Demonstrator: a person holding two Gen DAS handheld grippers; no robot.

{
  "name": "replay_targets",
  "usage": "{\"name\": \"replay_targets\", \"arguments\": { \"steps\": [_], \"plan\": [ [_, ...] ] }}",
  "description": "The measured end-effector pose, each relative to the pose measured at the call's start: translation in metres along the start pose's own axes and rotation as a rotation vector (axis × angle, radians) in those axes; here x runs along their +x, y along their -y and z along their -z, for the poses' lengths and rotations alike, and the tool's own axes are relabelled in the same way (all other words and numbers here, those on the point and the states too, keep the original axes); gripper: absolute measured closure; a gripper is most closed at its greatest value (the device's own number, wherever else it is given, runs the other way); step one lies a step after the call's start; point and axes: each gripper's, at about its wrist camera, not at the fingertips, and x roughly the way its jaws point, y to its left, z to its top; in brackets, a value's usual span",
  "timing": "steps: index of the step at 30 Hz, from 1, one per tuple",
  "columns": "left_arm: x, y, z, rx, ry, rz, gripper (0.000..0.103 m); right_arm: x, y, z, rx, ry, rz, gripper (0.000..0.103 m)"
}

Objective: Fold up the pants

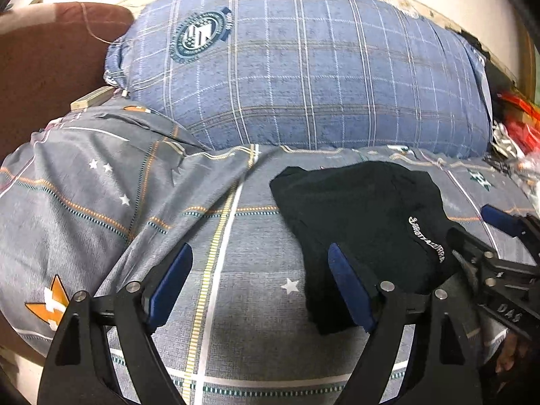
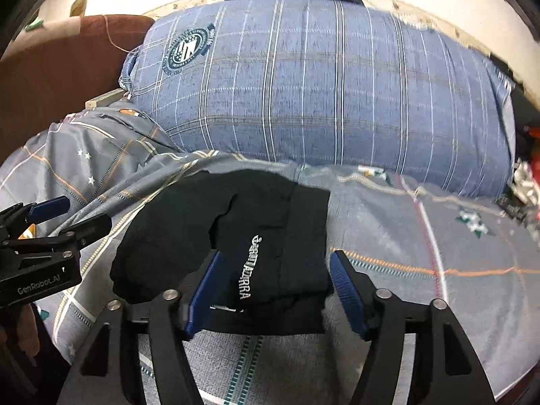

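Note:
The black pants [image 1: 364,209] [image 2: 256,209] lie as a folded bundle with white lettering on the grey patterned bedsheet [image 1: 236,303]. My left gripper [image 1: 260,249] is open over bare sheet, its right finger against the bundle's left edge. In the right wrist view it shows at the left edge [image 2: 72,217]. My right gripper [image 2: 276,256] is open and straddles the bundle's near right part. The cloth lies flat between its blue pads [image 2: 344,283], which do not press on it. In the left wrist view the right gripper [image 1: 482,229] sits at the bundle's right side.
A large blue plaid pillow [image 1: 303,74] [image 2: 320,84] lies across the bed just behind the pants. A brown cushion [image 1: 44,67] is at the far left, with a small wooden block [image 1: 91,98] beside it. Red and silver clutter [image 1: 519,118] lies at the right edge.

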Motion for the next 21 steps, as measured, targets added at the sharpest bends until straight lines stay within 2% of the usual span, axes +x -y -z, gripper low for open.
{"name": "replay_targets", "arguments": {
  "steps": [3,7,12,18,21],
  "plan": [
    [0.004,-0.007,0.003,-0.030,0.027,-0.027,0.018,-0.005,0.001,-0.002,-0.015,0.019,0.019,0.029],
    [0.011,-0.011,0.002,-0.052,0.016,-0.076,0.018,-0.003,0.003,-0.003,-0.021,0.005,0.056,0.029],
    [0.007,-0.014,0.000,-0.076,0.065,-0.083,0.017,0.000,0.004,-0.004,-0.028,-0.007,0.087,0.028],
    [0.003,-0.005,-0.003,-0.005,0.087,-0.127,0.015,0.000,0.009,-0.005,-0.002,0.028,0.082,0.028],
    [-0.003,0.003,-0.003,0.042,0.117,-0.138,0.015,-0.001,0.011,-0.006,0.011,0.050,0.100,0.025]
  ]
}}
